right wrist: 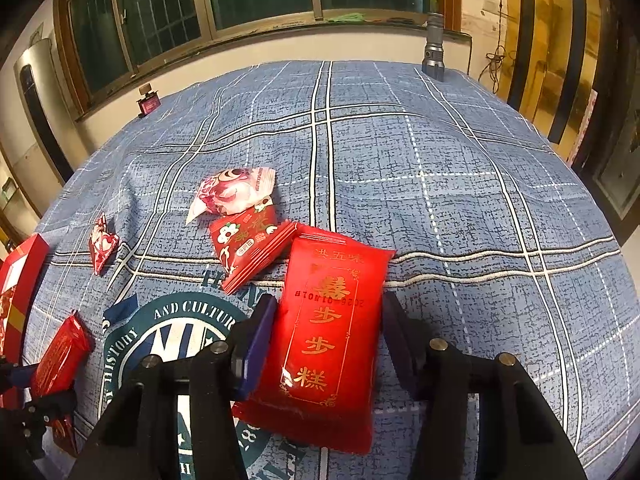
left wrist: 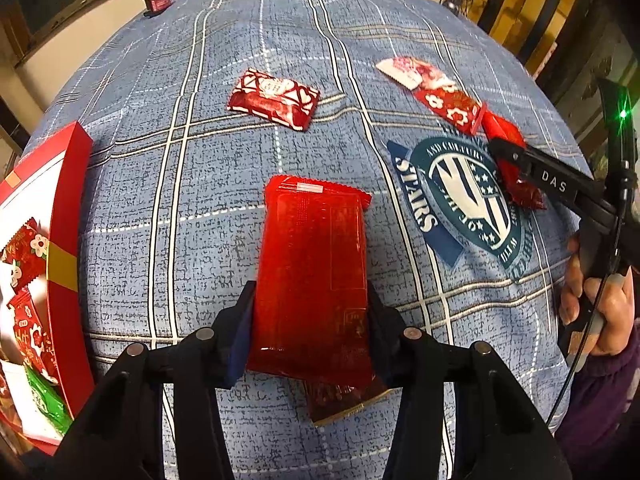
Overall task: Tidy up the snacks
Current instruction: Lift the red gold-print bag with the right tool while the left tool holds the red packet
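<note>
1. left gripper is clenched on a translucent red snack pack; both pads press its long sides, and the pack's far end points toward the middle of the blue plaid cloth.
2. right gripper straddles a red pouch with gold characters. the left pad touches the pouch; a sliver of cloth shows at the right pad, so i cannot tell whether the grip has closed.
3. a red gift box sits at the left edge of the cloth, open, with small red and green packets inside.
4. loose on the cloth: a red-and-white heart-print packet toward the far side, a pink-white packet touching a red flower-print packet just beyond the pouch.
5. a hand holds the right gripper's handle near the right edge.
</note>
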Available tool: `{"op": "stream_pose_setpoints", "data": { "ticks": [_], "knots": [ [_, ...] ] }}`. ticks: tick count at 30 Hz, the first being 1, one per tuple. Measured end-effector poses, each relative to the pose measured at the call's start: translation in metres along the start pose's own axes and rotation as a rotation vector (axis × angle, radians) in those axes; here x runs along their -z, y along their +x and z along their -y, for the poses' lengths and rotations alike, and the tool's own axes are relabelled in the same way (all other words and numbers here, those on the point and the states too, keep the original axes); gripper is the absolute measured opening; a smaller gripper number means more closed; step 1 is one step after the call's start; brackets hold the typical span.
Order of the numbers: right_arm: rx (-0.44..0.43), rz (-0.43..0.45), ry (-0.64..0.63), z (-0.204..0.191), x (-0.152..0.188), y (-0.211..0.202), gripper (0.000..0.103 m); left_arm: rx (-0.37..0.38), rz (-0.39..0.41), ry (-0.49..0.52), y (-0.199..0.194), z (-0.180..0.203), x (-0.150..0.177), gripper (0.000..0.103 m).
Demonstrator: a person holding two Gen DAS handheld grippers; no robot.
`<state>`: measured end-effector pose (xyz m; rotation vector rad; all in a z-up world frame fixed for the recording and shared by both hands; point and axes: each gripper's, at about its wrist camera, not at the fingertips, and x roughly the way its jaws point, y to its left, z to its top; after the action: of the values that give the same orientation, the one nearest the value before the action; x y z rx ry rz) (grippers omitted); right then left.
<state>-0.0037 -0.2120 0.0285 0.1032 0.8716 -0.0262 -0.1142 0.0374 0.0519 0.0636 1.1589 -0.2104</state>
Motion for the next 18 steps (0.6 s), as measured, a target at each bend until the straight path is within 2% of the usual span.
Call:
{"op": "stream_pose_setpoints", "data": {
  "ticks": [3,5,11,14,18],
  "knots": [
    [-0.017,0.004,0.016,0.004,0.000,0.000,0.053,0.009,0.020,-0.010,-0.002,-0.006,-0.003,0.047],
    [-0.024,0.006,0.022,0.005,0.000,-0.001,0.053,0.010,0.034,-0.020,-0.001,0.007,-0.010,0.046],
    [-0.078,0.010,0.069,0.014,0.001,-0.003,0.052,-0.039,0.116,-0.014,-0.017,0.008,-0.012,0.046],
    [-0.165,0.002,0.148,0.028,0.000,-0.004,0.052,-0.059,0.169,-0.021,-0.035,0.004,-0.007,0.046],
    [-0.336,-0.016,0.295,0.052,0.000,-0.003,0.052,-0.078,0.243,-0.036,-0.058,-0.005,0.000,0.047]
  ]
}}
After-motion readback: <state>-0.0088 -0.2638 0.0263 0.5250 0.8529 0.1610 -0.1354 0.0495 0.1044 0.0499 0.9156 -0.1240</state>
